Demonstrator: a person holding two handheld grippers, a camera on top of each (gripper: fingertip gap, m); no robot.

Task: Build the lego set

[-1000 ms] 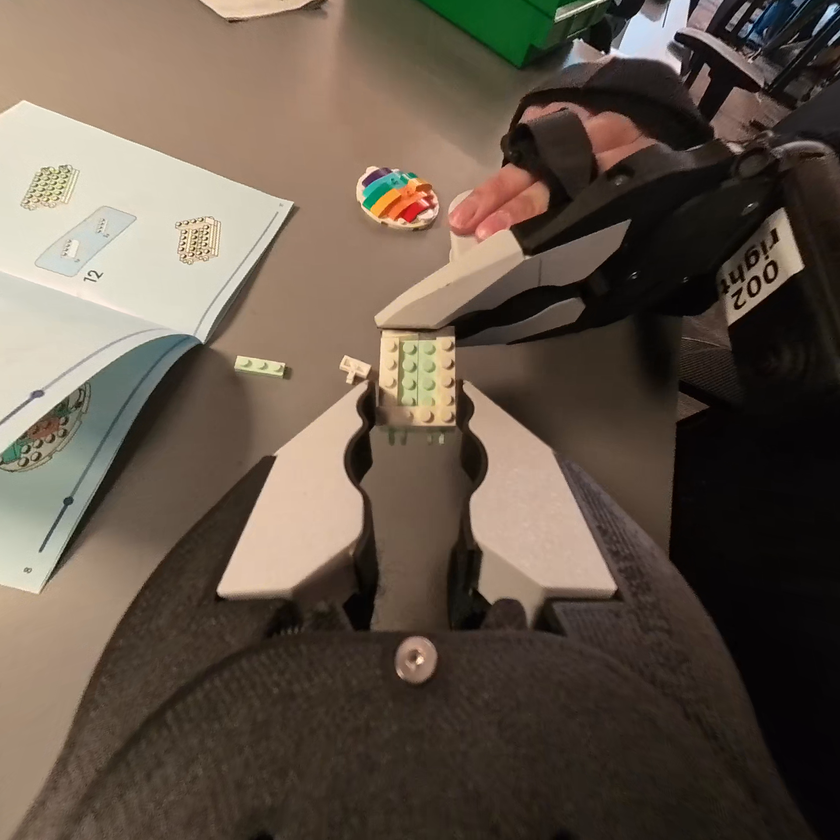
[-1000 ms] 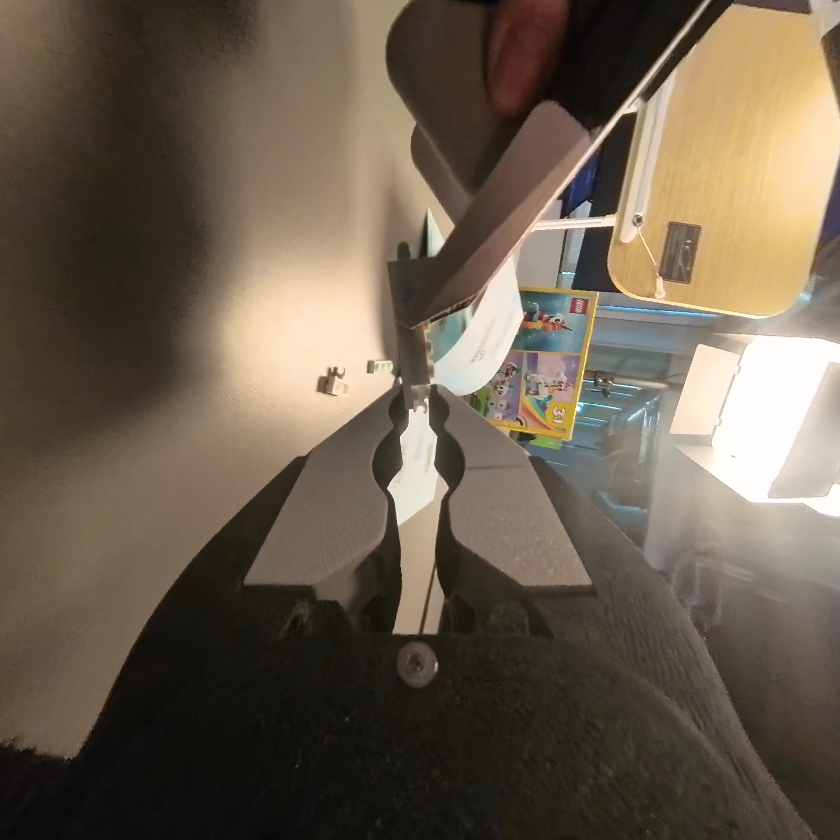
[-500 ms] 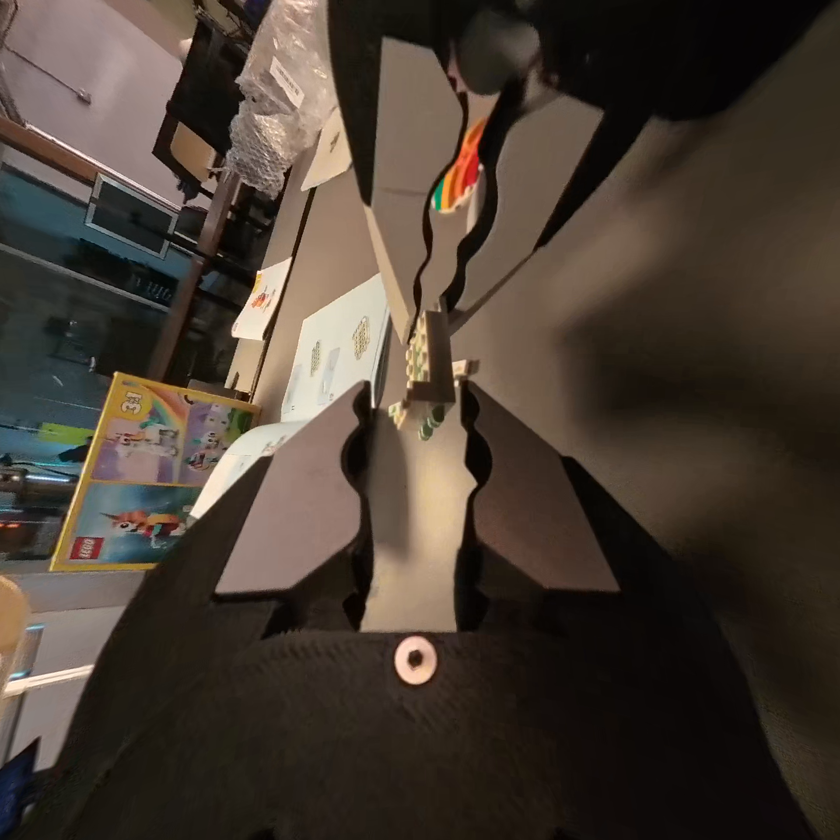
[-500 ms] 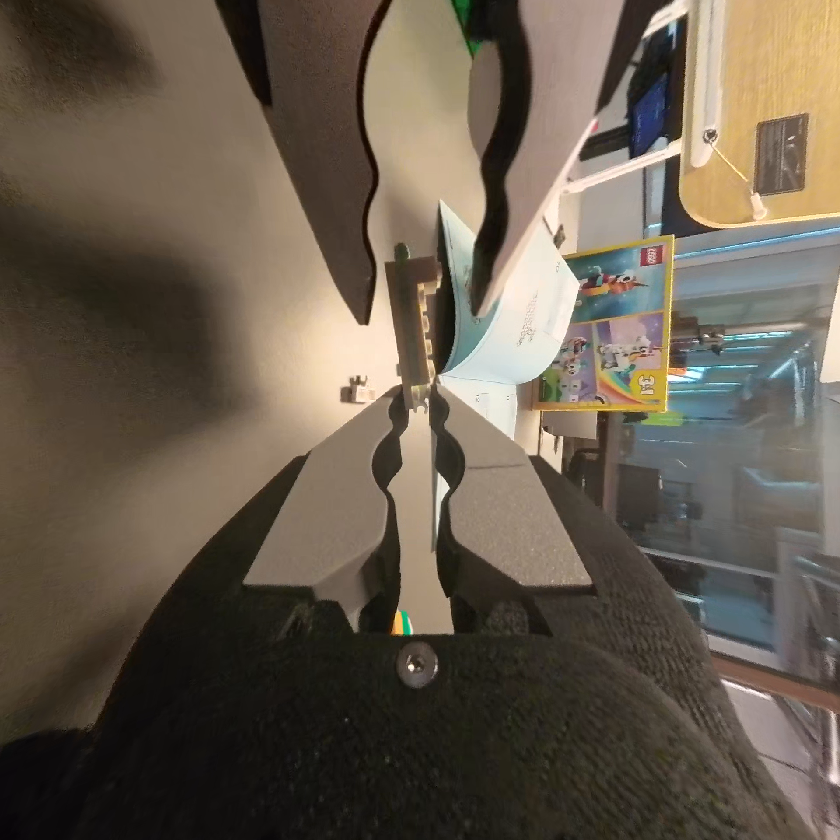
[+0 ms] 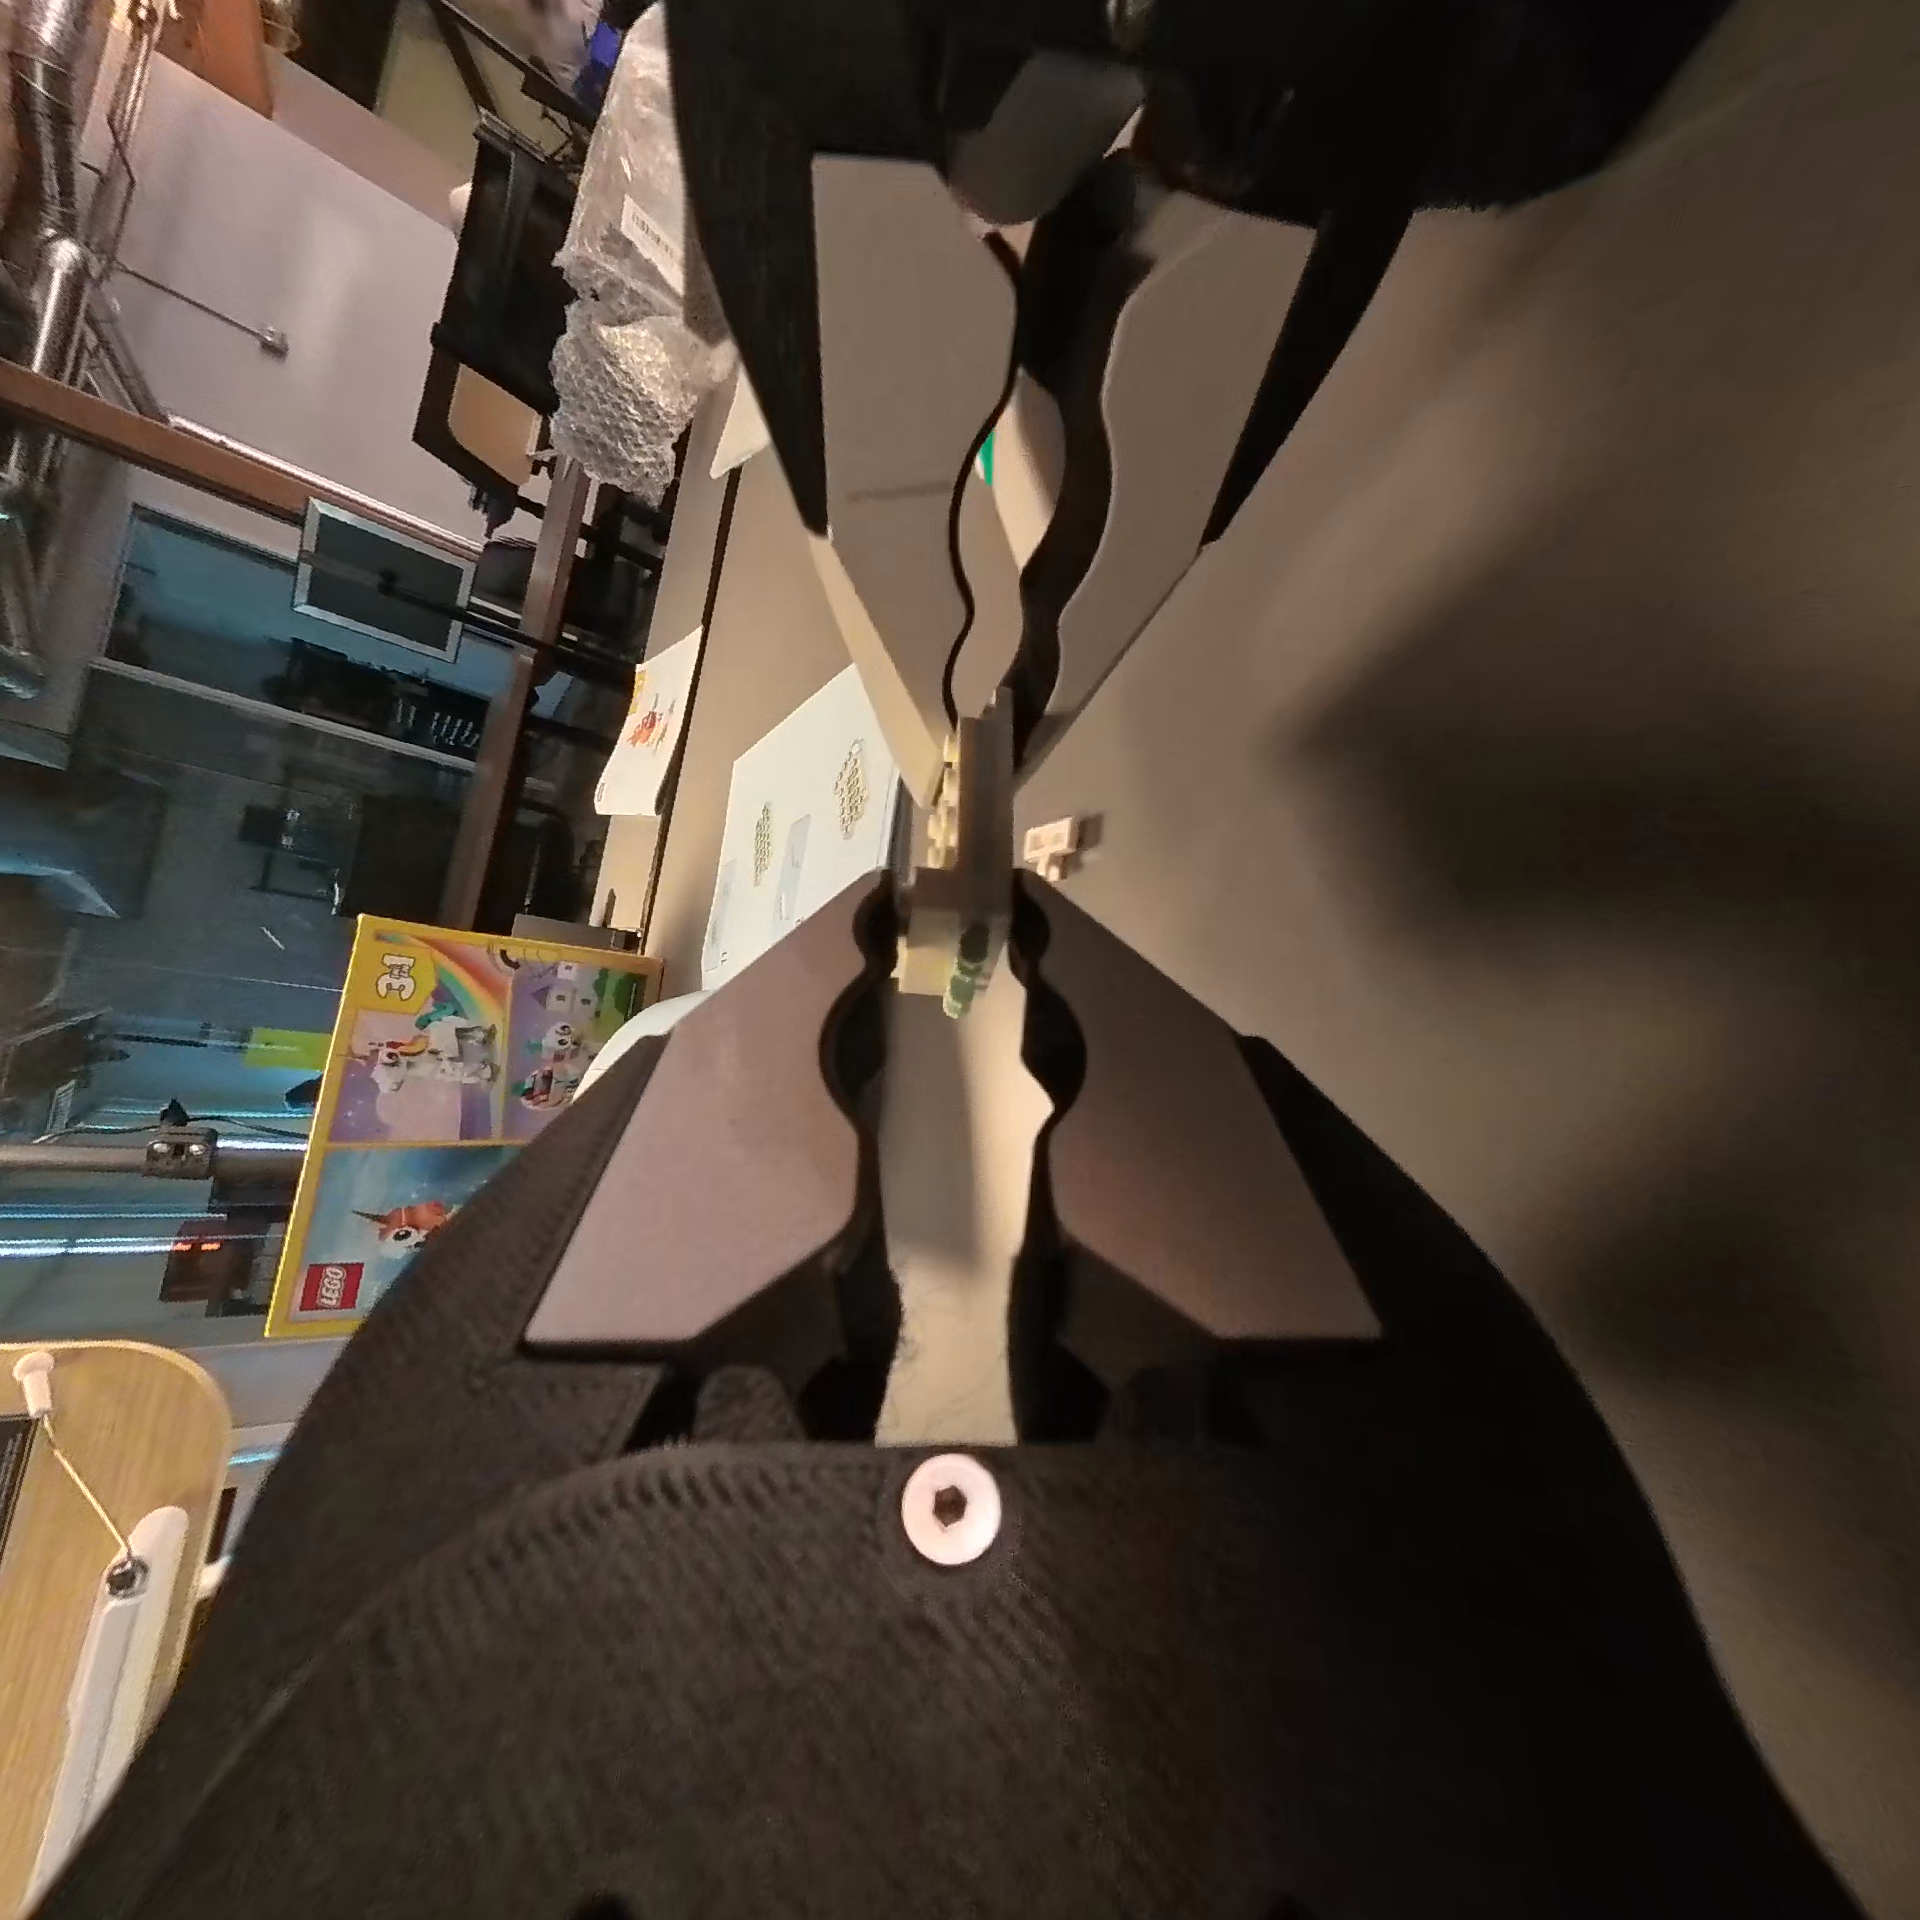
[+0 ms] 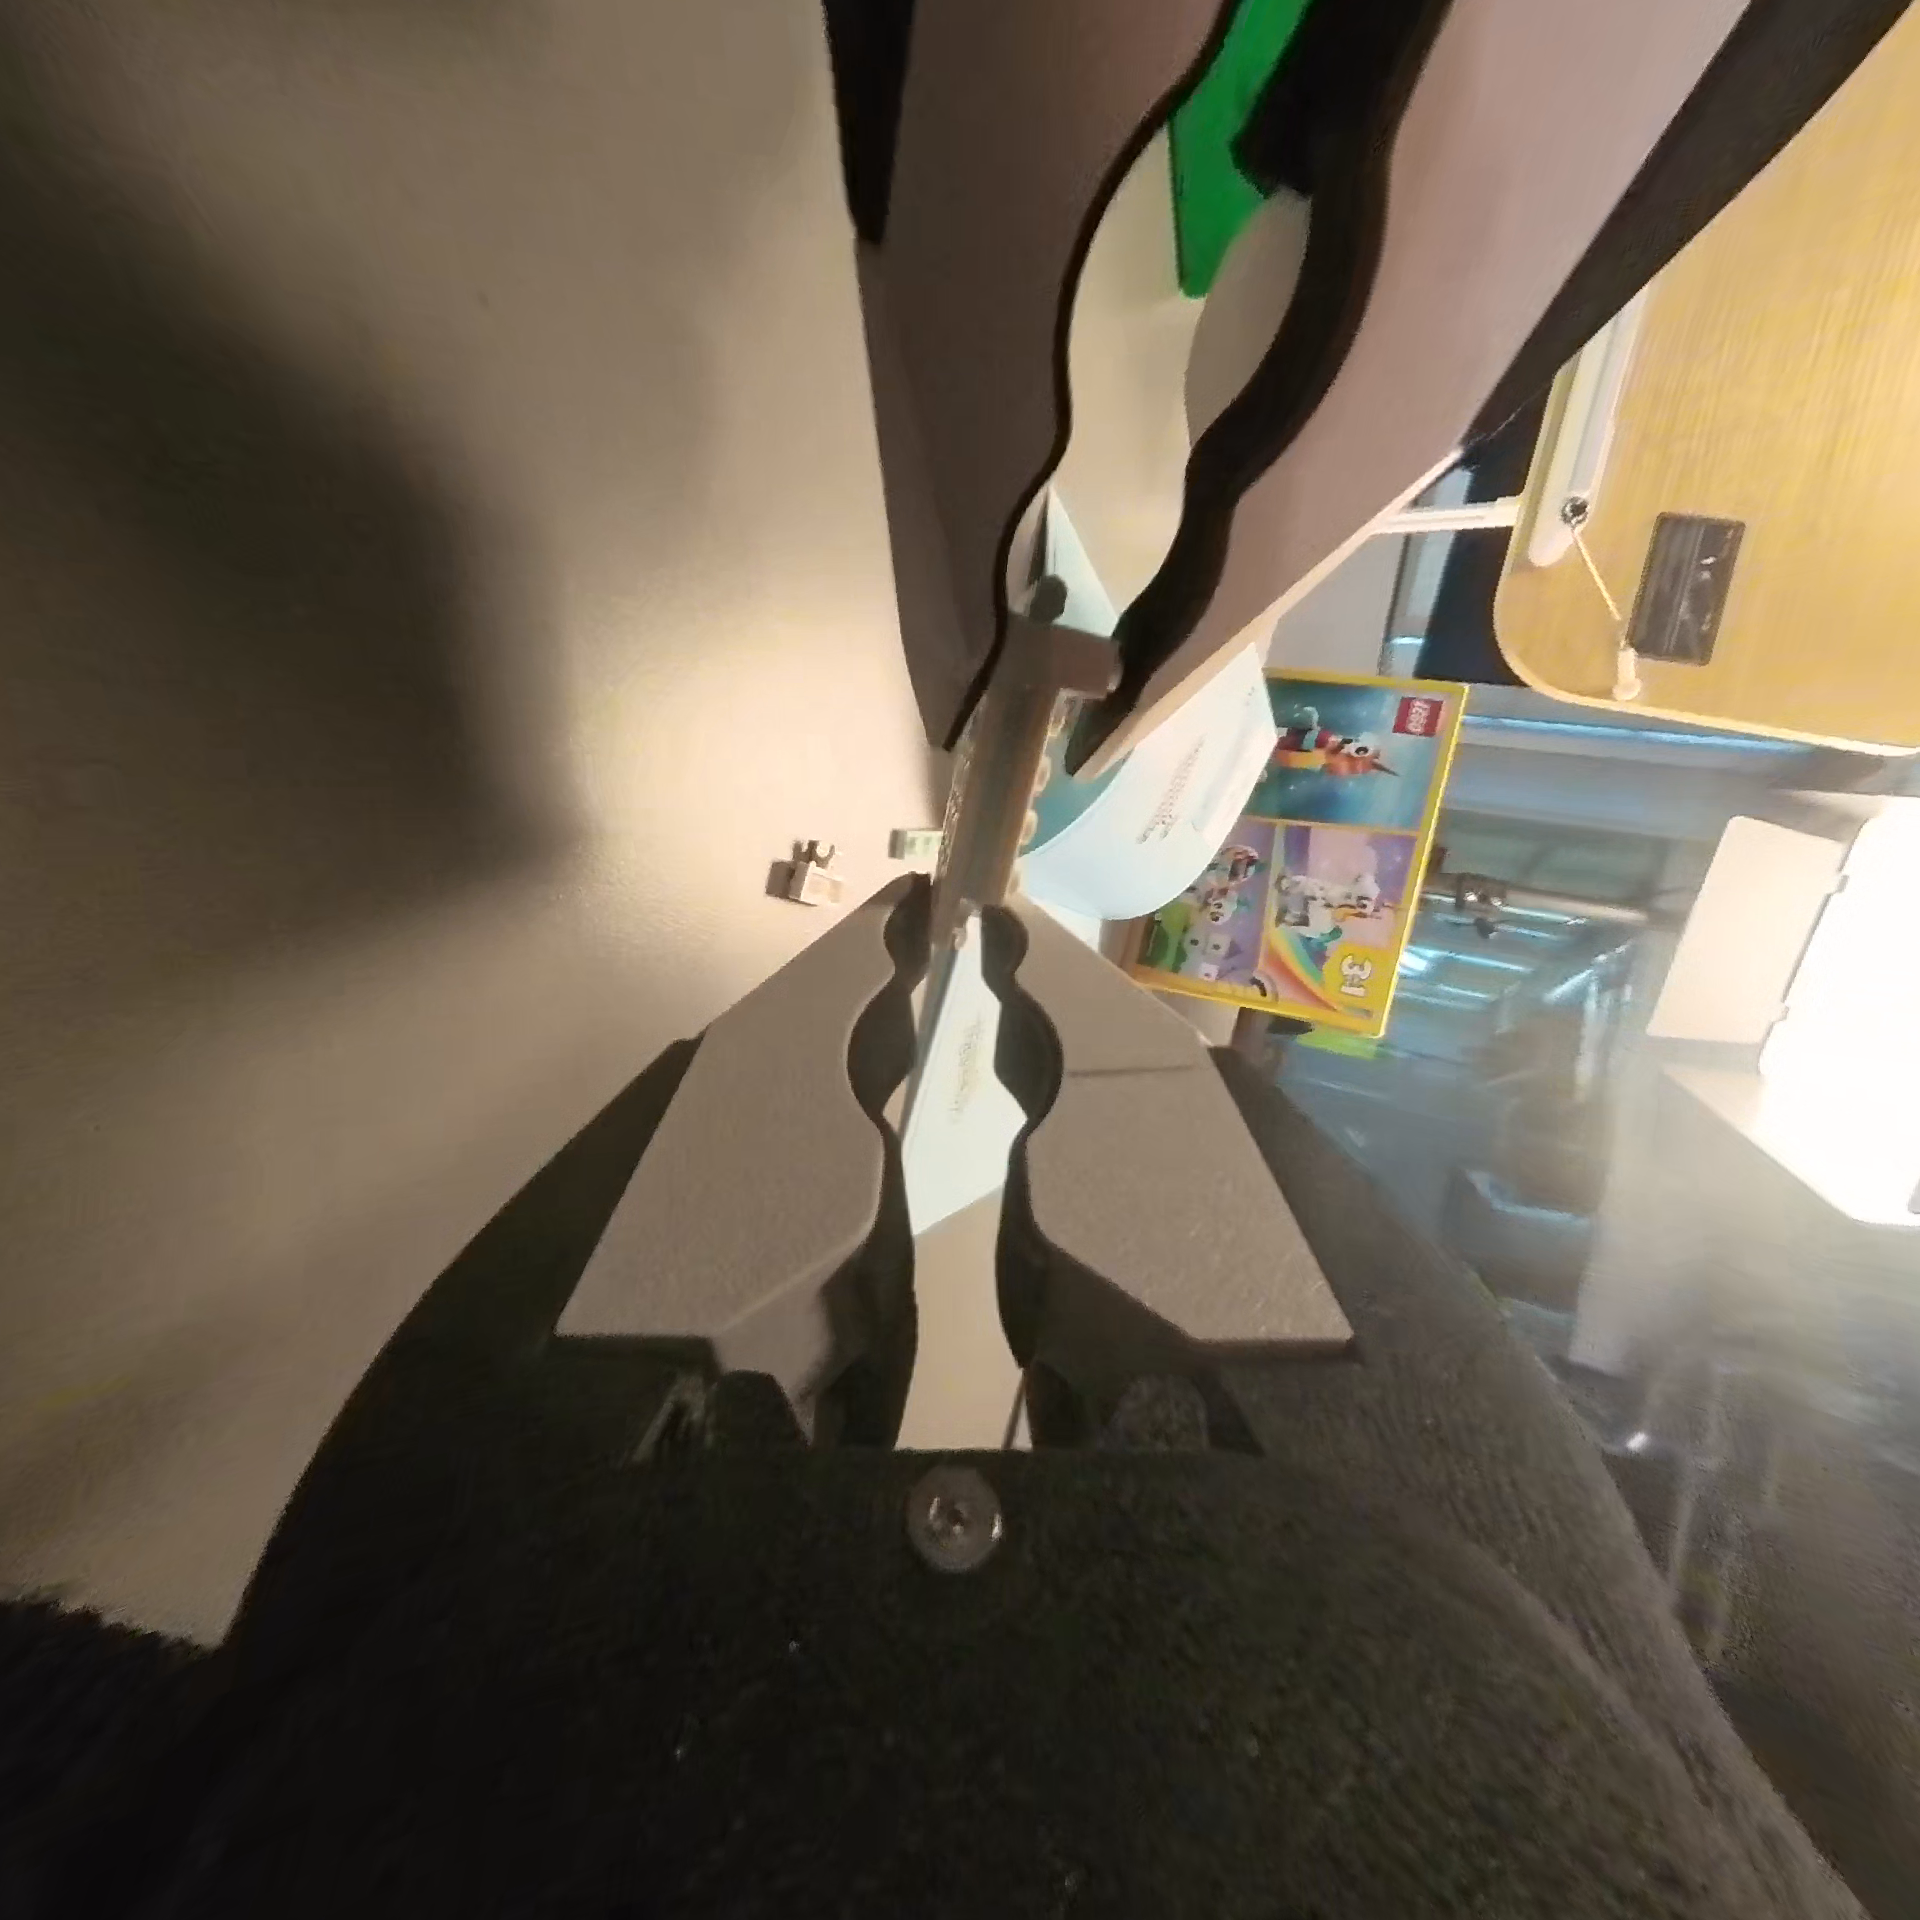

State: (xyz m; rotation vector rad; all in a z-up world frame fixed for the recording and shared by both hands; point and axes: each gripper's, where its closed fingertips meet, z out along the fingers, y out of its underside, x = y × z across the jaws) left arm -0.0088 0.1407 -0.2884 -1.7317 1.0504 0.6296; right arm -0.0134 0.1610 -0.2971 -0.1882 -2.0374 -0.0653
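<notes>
Tan lego plate (image 5: 971,831) held edge-on above grey desk (image 5: 1455,623), clamped between left tongs (image 5: 951,909) and right tongs (image 6: 951,914) from opposite ends; small white brick (image 5: 1060,840) on desk beside.

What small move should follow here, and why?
Probably squeeze the plate assembly together. It is held edge-on off the table, the left tongs clamping its near end and the right tongs gripping the opposite end. Loose pieces still lie on the table.
</notes>
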